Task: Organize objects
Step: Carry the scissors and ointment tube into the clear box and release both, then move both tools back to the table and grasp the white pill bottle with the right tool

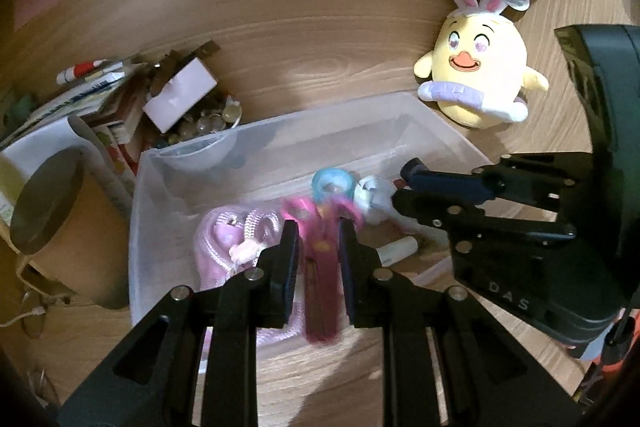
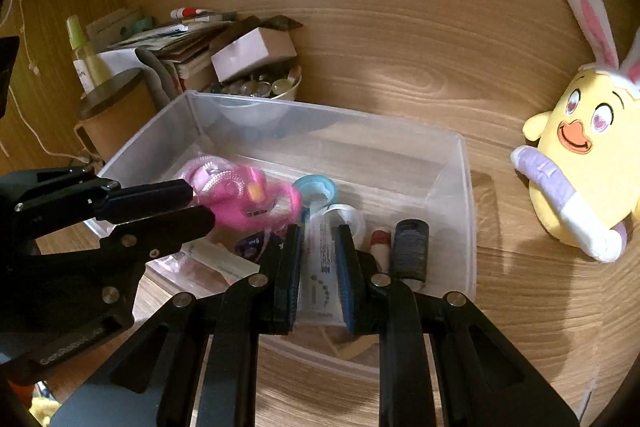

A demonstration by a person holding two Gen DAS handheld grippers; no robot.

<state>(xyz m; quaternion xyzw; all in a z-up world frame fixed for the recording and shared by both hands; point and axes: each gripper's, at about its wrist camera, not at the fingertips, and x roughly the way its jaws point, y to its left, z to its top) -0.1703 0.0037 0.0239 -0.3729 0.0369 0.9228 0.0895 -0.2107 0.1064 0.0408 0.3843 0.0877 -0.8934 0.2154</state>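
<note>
Left gripper (image 1: pixel 318 235): jaws are standing narrowly apart and pinching a bright pink plastic toy-like item (image 1: pixel 320 267), which is blurring in both views. Its exact shape is hard to tell; a loop end is showing in the right wrist view. It is hanging over the clear plastic storage bin (image 1: pixel 138 187), above a coiled pale pink woven cord (image 1: pixel 224 239).

Right gripper (image 2: pixel 318 239): jaws are pressed nearly together and clamping a white printed squeeze tube (image 2: pixel 322 267), cap end pointing away from the camera. The tube is sitting low over the near part of the bin, beside a small red-and-white stick (image 2: pixel 380 247) and a dark grey cylinder (image 2: pixel 410 247). A blue tape roll (image 2: pixel 316 189) is lying just beyond.

Handling, judged: both items are looking light. The tube is probably soft-walled, so holding it across the stiffer middle seems best; a hard squeeze risks denting it. The pink item is looking rigid but smooth, possibly slippery; gripping across its narrow shank is suiting it.

Outside the bin: a yellow plush chick with rabbit ears (image 1: pixel 480 75) is leaning against the wood backboard, well apart.
</note>
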